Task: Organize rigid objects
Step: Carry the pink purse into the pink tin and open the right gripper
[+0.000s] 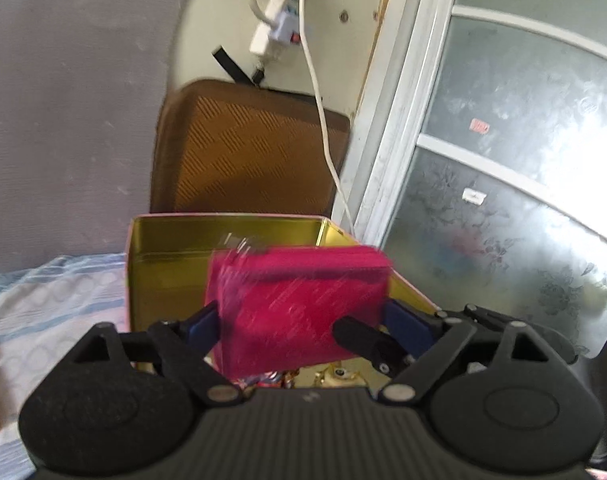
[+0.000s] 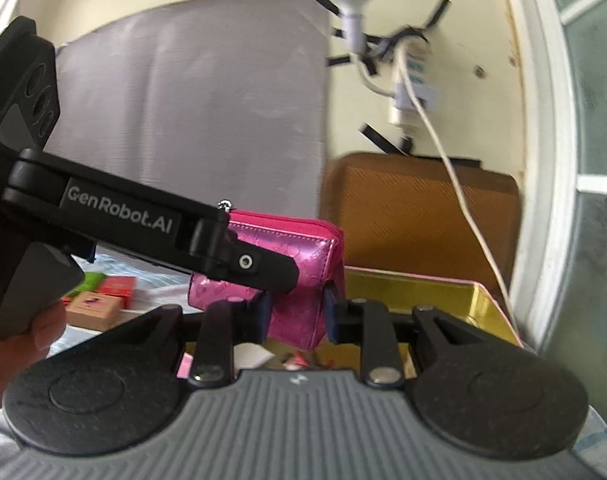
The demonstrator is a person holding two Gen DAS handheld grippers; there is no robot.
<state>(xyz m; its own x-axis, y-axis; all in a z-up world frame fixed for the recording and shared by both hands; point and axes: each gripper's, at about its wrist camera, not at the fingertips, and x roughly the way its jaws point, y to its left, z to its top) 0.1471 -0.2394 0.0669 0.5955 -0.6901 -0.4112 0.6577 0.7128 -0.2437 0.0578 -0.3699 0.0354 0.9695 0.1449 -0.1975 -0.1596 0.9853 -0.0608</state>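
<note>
1. We see a shiny pink pouch (image 2: pixel 299 280) held up above the open gold tin (image 2: pixel 443 300); both grippers sit on it at once.
2. The right gripper (image 2: pixel 297 316) is clenched on the pouch's narrow end: its blue pads (image 2: pixel 330 312) press on either side of that end, jaws fairly close together.
3. In the left wrist view the left gripper (image 1: pixel 299 320) has its jaws spread wide, spanning the pouch's (image 1: pixel 299 304) broad side. The blue pads (image 1: pixel 403 322) sit at the pouch's two edges. The pouch is motion-blurred there, so we cannot tell whether those pads press on it or merely flank it.
4. In the right wrist view one black finger of the left gripper (image 2: pixel 259 268) crosses in front of the pouch's face. A hand (image 2: pixel 19 340) grips that tool's handle at the lower left.
5. The tin (image 1: pixel 223 248) has a gold interior and a pink outer rim; small items lie on its bottom, mostly hidden behind the grippers.
6. Behind the tin: a brown padded panel (image 1: pixel 251 148) leaning on the wall, and a white power strip (image 1: pixel 279 20) with a white cable (image 1: pixel 323 120) hanging down.
7. Left of the tin, small coloured boxes (image 2: pixel 99 296) lie on a blue-patterned bedsheet (image 1: pixel 55 292).
</note>
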